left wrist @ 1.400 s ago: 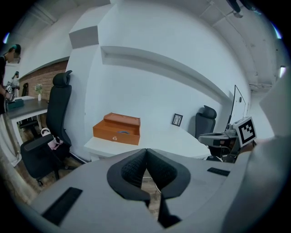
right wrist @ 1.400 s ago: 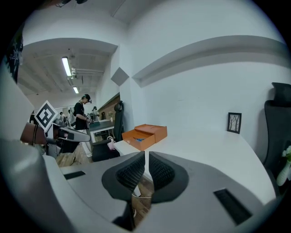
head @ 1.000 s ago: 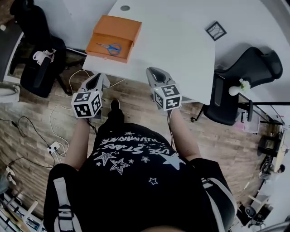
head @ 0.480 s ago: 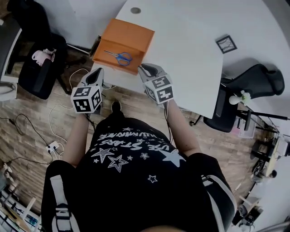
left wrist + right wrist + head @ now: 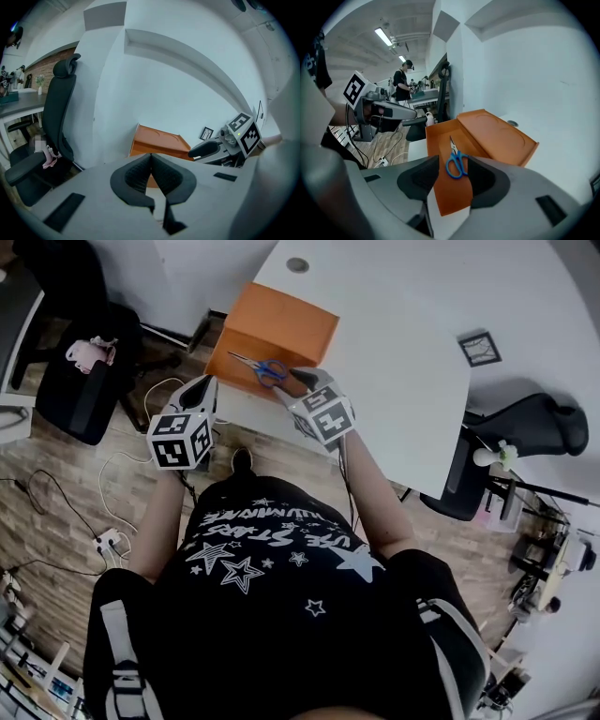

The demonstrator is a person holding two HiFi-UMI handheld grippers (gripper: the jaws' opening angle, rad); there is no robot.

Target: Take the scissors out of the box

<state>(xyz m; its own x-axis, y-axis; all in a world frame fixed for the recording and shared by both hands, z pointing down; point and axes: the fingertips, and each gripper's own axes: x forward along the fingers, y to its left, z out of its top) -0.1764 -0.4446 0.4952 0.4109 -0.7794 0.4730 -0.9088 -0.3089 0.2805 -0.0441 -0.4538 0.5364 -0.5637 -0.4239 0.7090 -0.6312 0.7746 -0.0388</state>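
Scissors point(image 5: 457, 161) flat in orange box point(image 5: 281, 320), desk point(image 5: 403, 381) corner; R gripper point(image 5: 453, 180) jaws opening, blue handles between, ungripped; L gripper point(image 5: 151, 176) jaws closed, empty.

Box point(image 5: 439, 140) open-topped, scissors point(image 5: 456, 162) unobstructed from above; lid point(image 5: 499, 133) flanks one side.
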